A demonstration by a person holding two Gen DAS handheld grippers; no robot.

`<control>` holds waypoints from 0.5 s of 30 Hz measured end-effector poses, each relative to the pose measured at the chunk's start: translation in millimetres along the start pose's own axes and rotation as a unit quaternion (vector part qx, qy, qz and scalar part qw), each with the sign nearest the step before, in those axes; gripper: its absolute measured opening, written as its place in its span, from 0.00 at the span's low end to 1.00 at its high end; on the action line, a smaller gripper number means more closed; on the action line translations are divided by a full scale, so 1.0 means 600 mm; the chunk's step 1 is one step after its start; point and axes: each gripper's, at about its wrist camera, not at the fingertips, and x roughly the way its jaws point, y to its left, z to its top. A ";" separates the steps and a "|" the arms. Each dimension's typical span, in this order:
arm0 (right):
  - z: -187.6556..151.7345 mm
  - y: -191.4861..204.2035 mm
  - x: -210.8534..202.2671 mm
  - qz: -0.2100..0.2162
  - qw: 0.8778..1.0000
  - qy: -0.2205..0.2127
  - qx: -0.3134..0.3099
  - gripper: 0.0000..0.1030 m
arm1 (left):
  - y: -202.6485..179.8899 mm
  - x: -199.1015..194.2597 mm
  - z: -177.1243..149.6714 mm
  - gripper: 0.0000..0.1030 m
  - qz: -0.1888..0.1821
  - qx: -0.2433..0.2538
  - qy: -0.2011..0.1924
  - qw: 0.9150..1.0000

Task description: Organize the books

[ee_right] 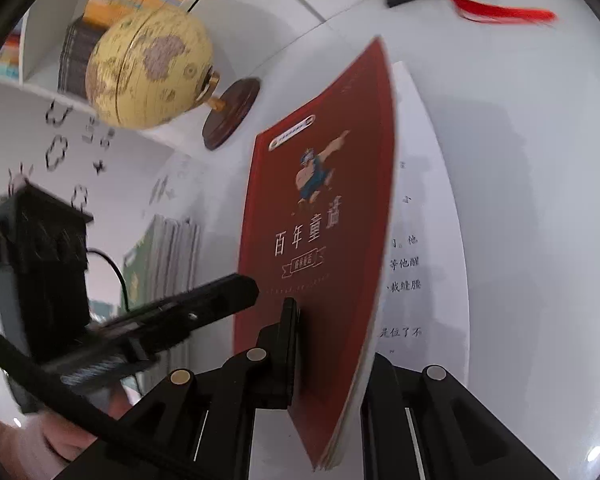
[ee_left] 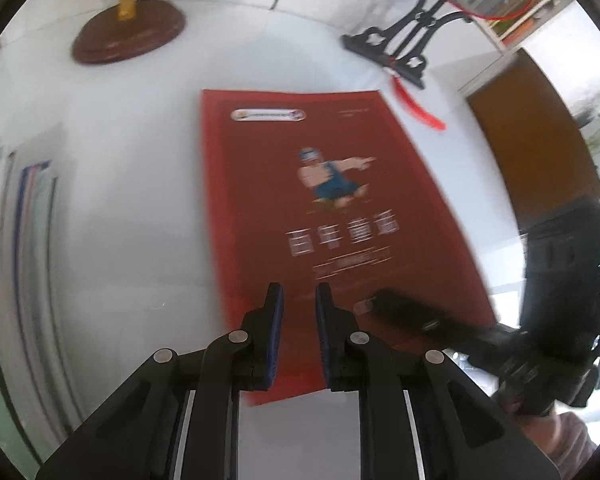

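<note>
A red book [ee_left: 320, 224] with a cartoon figure on its cover lies on the white table [ee_left: 132, 216]. My left gripper [ee_left: 299, 308] hovers over its near edge, jaws a little apart and empty. My right gripper [ee_right: 324, 344] is shut on the book's front cover and several pages [ee_right: 324, 240], lifting them off a printed white page [ee_right: 424, 216]. Only its left finger [ee_right: 290, 344] shows; the other is behind the pages. The right gripper also shows in the left wrist view [ee_left: 440, 322], at the book's right corner.
A yellow globe [ee_right: 148, 68] on a brown base [ee_left: 128, 32] stands at the back left. A black ornament stand [ee_left: 396, 44] with a red tassel [ee_left: 420, 106] is at the back right. A stack of books [ee_left: 24, 260] lies at the left.
</note>
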 end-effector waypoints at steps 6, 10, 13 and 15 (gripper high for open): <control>-0.001 -0.009 -0.040 0.027 0.999 -0.015 0.041 0.04 | 0.052 0.001 -0.043 0.33 -0.008 -0.073 0.054 0.996; -0.014 -0.007 -0.042 0.017 0.999 0.003 0.035 0.04 | 0.048 0.002 -0.071 0.43 -0.039 -0.095 0.058 0.993; -0.029 -0.017 -0.044 0.013 0.999 0.010 0.051 0.04 | 0.031 0.010 -0.087 0.49 -0.048 -0.088 0.062 0.993; -0.047 -0.024 -0.050 0.015 0.998 0.015 0.061 0.04 | 0.019 0.017 -0.092 0.62 -0.070 -0.091 0.058 0.992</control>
